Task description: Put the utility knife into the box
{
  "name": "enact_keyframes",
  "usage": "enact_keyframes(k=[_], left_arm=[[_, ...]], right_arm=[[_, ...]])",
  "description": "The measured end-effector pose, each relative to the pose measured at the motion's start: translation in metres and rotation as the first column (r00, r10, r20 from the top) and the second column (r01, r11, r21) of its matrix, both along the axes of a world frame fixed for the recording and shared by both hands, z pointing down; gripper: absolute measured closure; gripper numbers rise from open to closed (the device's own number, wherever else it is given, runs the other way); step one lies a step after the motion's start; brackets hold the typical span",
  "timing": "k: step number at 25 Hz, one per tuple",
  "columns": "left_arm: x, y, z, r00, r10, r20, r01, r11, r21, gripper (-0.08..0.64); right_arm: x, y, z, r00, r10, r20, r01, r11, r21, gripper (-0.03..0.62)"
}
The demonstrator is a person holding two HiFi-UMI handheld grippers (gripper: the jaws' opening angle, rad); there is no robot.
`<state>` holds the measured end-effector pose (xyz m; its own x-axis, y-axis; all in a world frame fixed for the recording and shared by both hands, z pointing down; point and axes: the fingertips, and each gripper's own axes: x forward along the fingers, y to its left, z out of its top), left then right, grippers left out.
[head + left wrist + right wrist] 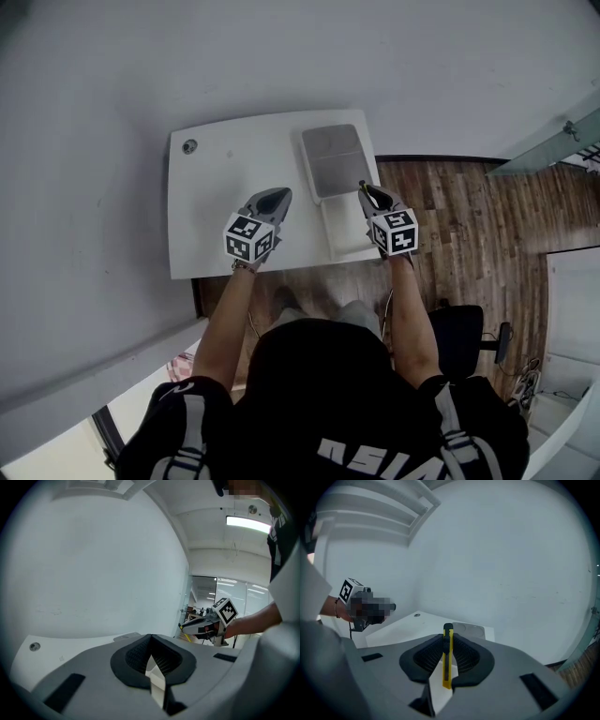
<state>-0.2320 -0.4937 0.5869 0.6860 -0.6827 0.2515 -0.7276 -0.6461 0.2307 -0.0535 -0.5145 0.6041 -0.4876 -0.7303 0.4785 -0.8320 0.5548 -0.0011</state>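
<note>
Above the white surface (214, 192), the left gripper (277, 198) hovers with its jaws pressed together on nothing, the open box (335, 161) lies just right of it, and the right gripper (372, 197), held over the box's near end, has its jaws clamped on the yellow utility knife (447, 656).

White table (204, 225) against a grey wall (141, 66), wood floor (469, 220) beside.

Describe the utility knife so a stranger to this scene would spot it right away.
Start at the white table against the wall, then find the right tongs held above its near right side. The utility knife is the slim yellow and black strip pinched between them; the left tongs hold nothing.
</note>
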Motion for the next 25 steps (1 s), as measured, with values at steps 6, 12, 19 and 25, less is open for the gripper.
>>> enact_keyframes(k=[6, 12, 19, 25], left_arm=[[0.010, -0.006, -0.002, 0.995, -0.096, 0.015, 0.096, 0.995, 0.004, 0.535], [0.033, -0.004, -0.008, 0.974, -0.222, 0.035, 0.222, 0.975, 0.012, 0.535], [0.061, 0.001, -0.013, 0.954, -0.293, 0.065, 0.292, 0.956, 0.024, 0.535], [0.080, 0.010, -0.013, 0.940, -0.334, 0.077, 0.332, 0.943, 0.028, 0.535]], right_arm=[[-0.001, -0.022, 0.000, 0.994, -0.112, 0.020, 0.112, 0.994, 0.004, 0.512], [0.009, -0.035, -0.004, 0.969, -0.243, 0.051, 0.242, 0.970, 0.012, 0.512], [0.028, -0.042, -0.002, 0.945, -0.317, 0.083, 0.317, 0.948, 0.014, 0.512], [0.036, -0.041, 0.003, 0.923, -0.375, 0.088, 0.375, 0.927, 0.015, 0.512]])
